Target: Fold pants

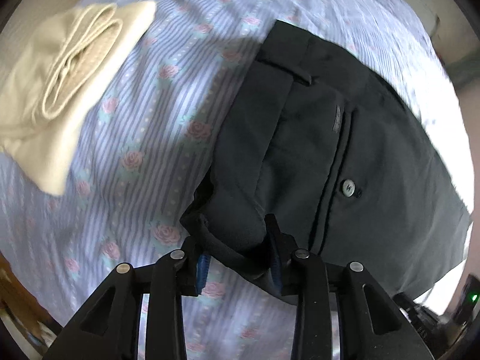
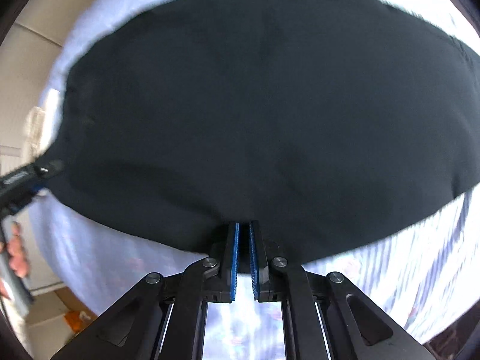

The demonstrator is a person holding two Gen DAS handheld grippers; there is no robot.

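Here the dark pants (image 1: pixel 315 138) lie on a bed covered by a striped sheet (image 1: pixel 144 138) printed with pink roses, and both grippers hold them at the near edge. In the left wrist view, the left gripper (image 1: pixel 240 258) has its fingers wide apart with a thick bunched roll of the pants' cloth sitting between them; the blue pads (image 1: pixel 202 270) touch the fabric on either side, so it is pinching that bundle. From that gripper the pants spread away and to the right, showing a belt loop, a pocket seam and a pale button (image 1: pixel 348 186). A folded cream garment (image 1: pixel 63 81) rests on the sheet well apart from the pants, on their left side.

In the right wrist view, the right gripper (image 2: pixel 243 237) has its blue pads (image 2: pixel 234 258) pressed nearly together on the near hem of the pants (image 2: pixel 255 105), with only a thin sliver between them where the cloth edge enters. The pants fill most of that view as a broad, smooth dark sheet stretching away from the gripper. At the pants' left edge the left gripper (image 2: pixel 45 169) grips the same cloth, and fingers of the person's hand (image 2: pixel 16 252) show just below it. The view is blurred at the rims.
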